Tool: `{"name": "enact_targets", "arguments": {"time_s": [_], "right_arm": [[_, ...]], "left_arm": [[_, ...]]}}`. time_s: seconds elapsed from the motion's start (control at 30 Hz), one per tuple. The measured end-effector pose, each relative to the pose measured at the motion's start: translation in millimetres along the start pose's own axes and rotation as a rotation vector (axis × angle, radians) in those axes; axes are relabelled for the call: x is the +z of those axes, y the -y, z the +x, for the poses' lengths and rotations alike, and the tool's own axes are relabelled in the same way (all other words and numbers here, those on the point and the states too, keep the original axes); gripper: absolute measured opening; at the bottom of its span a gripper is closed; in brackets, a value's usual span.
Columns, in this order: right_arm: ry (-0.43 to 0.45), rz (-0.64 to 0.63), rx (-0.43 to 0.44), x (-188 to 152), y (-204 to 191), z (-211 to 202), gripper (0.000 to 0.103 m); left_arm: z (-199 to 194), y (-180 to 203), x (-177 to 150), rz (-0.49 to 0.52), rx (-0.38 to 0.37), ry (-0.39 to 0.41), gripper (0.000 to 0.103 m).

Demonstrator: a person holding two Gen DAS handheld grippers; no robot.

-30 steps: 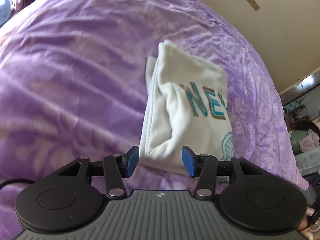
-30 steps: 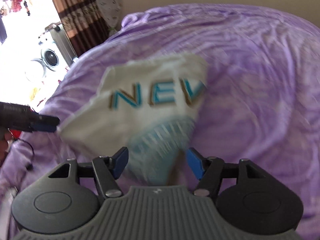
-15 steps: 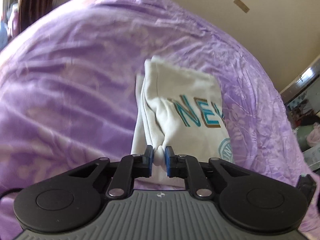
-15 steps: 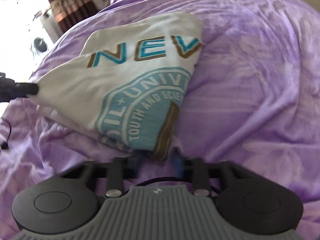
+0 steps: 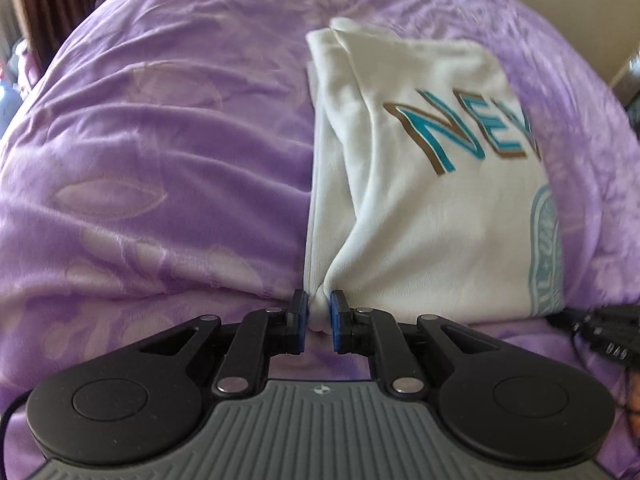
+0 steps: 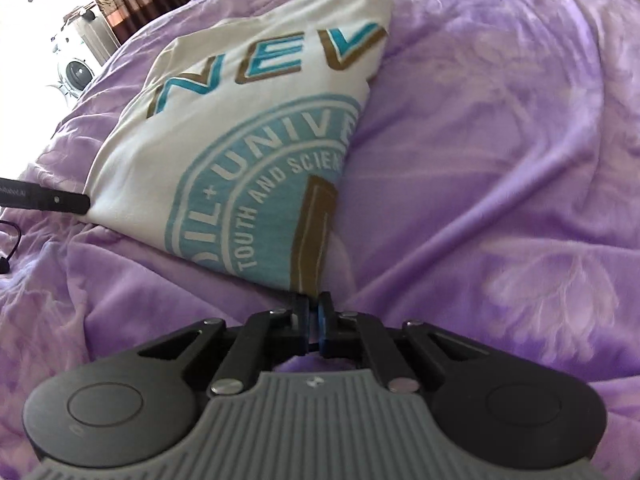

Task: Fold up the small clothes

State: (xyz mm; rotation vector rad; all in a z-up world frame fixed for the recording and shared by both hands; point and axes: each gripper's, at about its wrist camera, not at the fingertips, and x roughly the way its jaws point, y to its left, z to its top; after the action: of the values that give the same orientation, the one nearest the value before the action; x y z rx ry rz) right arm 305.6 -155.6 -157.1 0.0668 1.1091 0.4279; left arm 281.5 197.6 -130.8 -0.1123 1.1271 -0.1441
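Left wrist view: left gripper [image 5: 319, 316] has just closed, pinching the white T-shirt [image 5: 432, 208] at its near corner — right gripper [image 6: 313, 318] likewise clamps the shirt's other near corner on the purple bedspread [image 6: 500, 160], ready for folding.

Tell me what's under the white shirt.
The shirt lies on a purple blanket, which shows all around it. Its own folded layers show at the left edge. Anything beneath is covered.
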Motion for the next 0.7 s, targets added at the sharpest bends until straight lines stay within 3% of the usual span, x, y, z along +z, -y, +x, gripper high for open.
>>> {"name": "enact_targets", "arguments": {"time_s": [0.17, 0.3, 0.33, 0.4, 0.5, 0.53, 0.57, 0.6, 0.7], "right_arm": [[-0.013, -0.016, -0.018, 1.4, -2.4, -3.3, 0.0], [0.015, -0.007, -0.014, 0.1, -0.3, -19.9, 0.0], [0.038, -0.008, -0.009, 1.5, 0.3, -26.5, 0.0], [0.071, 0.003, 0.001, 2.4, 3.2, -37.0, 0.001], [0.122, 0.014, -0.002, 10.6, 6.4, -50.1, 0.005], [0.135, 0.019, -0.006, 13.9, 6.5, -53.1, 0.014], [0.146, 0.028, -0.002, 17.1, 7.9, -55.6, 0.022], [0.151, 0.037, 0.011, 19.4, 8.9, -58.2, 0.031], [0.15, 0.049, 0.065, 28.0, 10.7, -59.9, 0.037]], "left_arm": [[-8.5, 6.4, 0.8, 0.034, 0.045, -0.058, 0.014], [-18.2, 8.8, -2.2, 0.094, 0.186, -0.07, 0.013], [-23.0, 6.4, -2.6, 0.097, 0.184, -0.062, 0.014], [-37.1, -0.6, 0.3, 0.058, 0.134, -0.014, 0.014], [-60.4, -6.3, 10.0, 0.0, 0.072, 0.099, 0.035], [-66.2, -7.6, 12.4, -0.014, 0.045, 0.143, 0.05], [-68.4, -8.5, 14.6, -0.024, 0.014, 0.168, 0.058], [-65.0, -6.7, 22.7, -0.034, -0.01, 0.17, 0.058], [-54.5, -1.7, 33.7, -0.061, -0.057, 0.171, 0.065]]}}
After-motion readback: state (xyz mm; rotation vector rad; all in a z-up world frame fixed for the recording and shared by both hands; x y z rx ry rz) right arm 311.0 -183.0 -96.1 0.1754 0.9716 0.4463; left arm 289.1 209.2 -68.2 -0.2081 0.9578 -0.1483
